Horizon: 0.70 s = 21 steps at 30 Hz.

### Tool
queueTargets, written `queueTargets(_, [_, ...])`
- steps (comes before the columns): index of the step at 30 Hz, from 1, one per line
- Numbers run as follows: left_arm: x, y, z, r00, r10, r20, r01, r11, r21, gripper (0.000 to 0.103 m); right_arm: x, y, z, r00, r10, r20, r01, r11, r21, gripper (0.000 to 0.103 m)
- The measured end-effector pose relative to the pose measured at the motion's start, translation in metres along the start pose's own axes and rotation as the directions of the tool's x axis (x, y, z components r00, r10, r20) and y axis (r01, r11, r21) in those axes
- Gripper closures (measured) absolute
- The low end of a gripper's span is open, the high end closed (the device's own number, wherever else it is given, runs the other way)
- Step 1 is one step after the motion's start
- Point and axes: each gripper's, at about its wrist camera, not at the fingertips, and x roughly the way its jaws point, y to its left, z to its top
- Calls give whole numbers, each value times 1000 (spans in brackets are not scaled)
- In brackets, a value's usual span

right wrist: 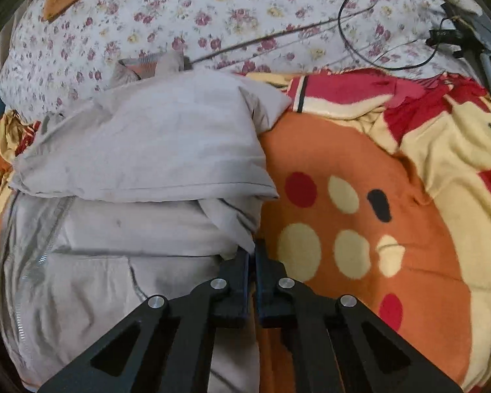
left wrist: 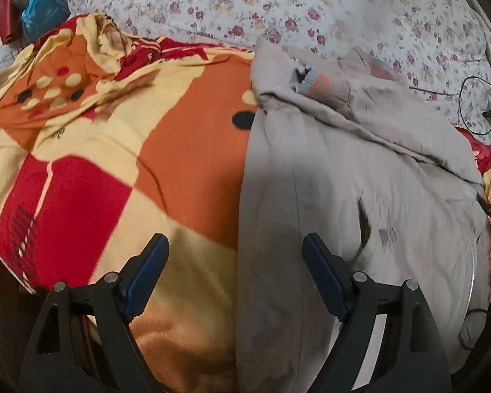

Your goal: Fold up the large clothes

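Observation:
A beige zip jacket (left wrist: 343,177) lies on an orange, red and cream blanket (left wrist: 114,150), its sleeve with an orange-and-blue cuff (left wrist: 314,82) folded across the top. My left gripper (left wrist: 235,249) is open and hovers over the jacket's left edge near the hem, holding nothing. In the right wrist view the jacket (right wrist: 131,170) fills the left half, with a folded layer on top and the zip (right wrist: 45,245) running down the left. My right gripper (right wrist: 252,252) is shut on the jacket's right edge, where a fold of cloth meets the fingertips.
A floral pillow or quilt (left wrist: 278,6) lies behind the jacket. A black cable (right wrist: 389,32) loops on it at the right, with a dark device (right wrist: 448,36). Red and blue bags (left wrist: 32,13) sit at the far left. The blanket (right wrist: 376,213) spreads to the right.

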Motion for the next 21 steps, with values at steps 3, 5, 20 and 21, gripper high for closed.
queueTargets(3, [-4, -1, -5, 1000, -6, 3, 6, 1000, 6, 19, -19, -3, -4, 999, 24, 20, -25, 999, 20, 91])
queueTargets(5, [-6, -3, -8, 1000, -7, 9, 7, 1000, 13, 19, -31, -8, -11, 999, 31, 13, -32, 999, 42, 77])
queueTargets(20, [-16, -12, -28, 1000, -12, 2, 12, 999, 47, 19, -31, 6, -73, 987, 140, -78, -139, 990, 11, 45])
queueTargets(21, [-16, -12, -29, 1000, -10, 0, 10, 999, 49, 19, -31, 9, -75, 990, 123, -69, -124, 992, -14, 67])
